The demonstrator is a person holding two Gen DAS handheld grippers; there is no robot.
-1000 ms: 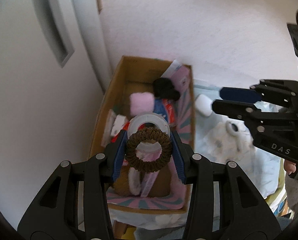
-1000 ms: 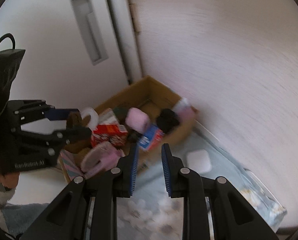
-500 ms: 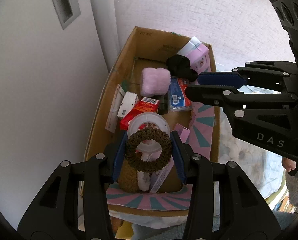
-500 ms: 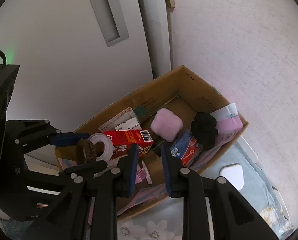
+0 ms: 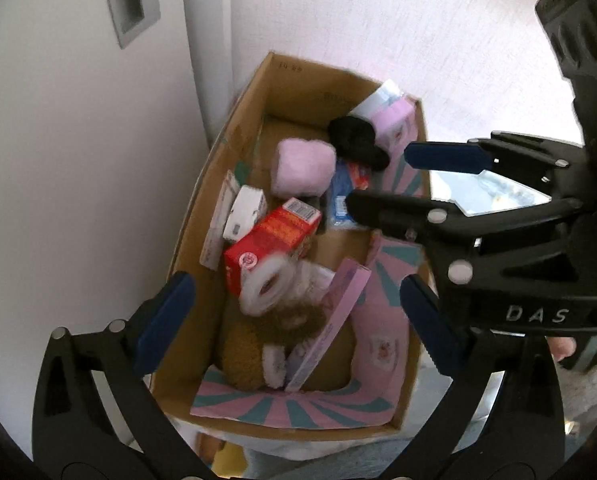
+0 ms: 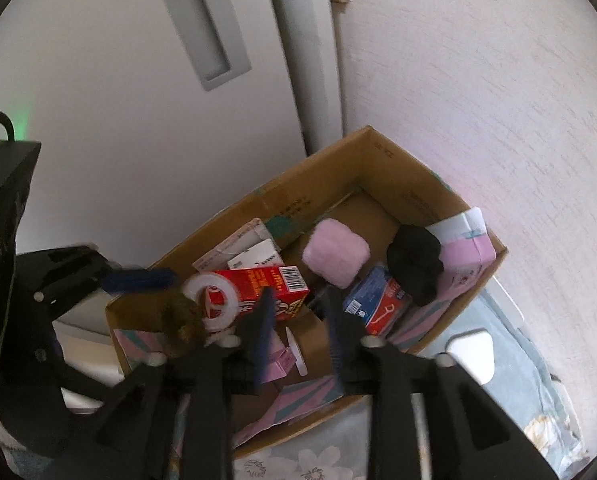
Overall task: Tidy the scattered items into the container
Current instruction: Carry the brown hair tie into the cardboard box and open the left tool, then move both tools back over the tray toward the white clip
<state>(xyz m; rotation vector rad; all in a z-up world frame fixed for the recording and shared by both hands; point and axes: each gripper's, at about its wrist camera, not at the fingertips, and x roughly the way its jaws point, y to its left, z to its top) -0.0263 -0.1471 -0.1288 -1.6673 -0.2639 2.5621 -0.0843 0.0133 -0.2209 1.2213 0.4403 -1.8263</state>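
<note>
The step in hand is a release over the container. The left hand-held gripper (image 5: 294, 312) hangs above the open brown cardboard box (image 5: 234, 152), and its blue-padded jaws have just been opening; they stand wide apart with nothing pressed between them. Below them, motion-blurred, the clear roll of adhesive tape (image 5: 264, 284) and the brown fabric hair scrunchie (image 5: 298, 316) are inside the box walls, the tape against the red carton, the scrunchie beside a tan fuzzy item; whether they have landed or are falling I cannot tell.

The right hand-held gripper (image 6: 298, 312) also points down over the box, its jaws have just been opening to a moderate gap, and nothing is between them.

By my judgement, the next move calls for lifting both grippers clear and seeking whatever remains outside. One candidate is the white rounded case (image 6: 472, 354) lying on the floral blue cloth just beside the box; reaching it needs open jaws and a low approach.

Readable writing is scarce: "DAS" in pale letters on the right gripper's body (image 5: 536, 314), a barcode on the red rectangular cardboard carton (image 6: 272, 286), and small stamped marks on the box's rim, too blurred to read.
</note>
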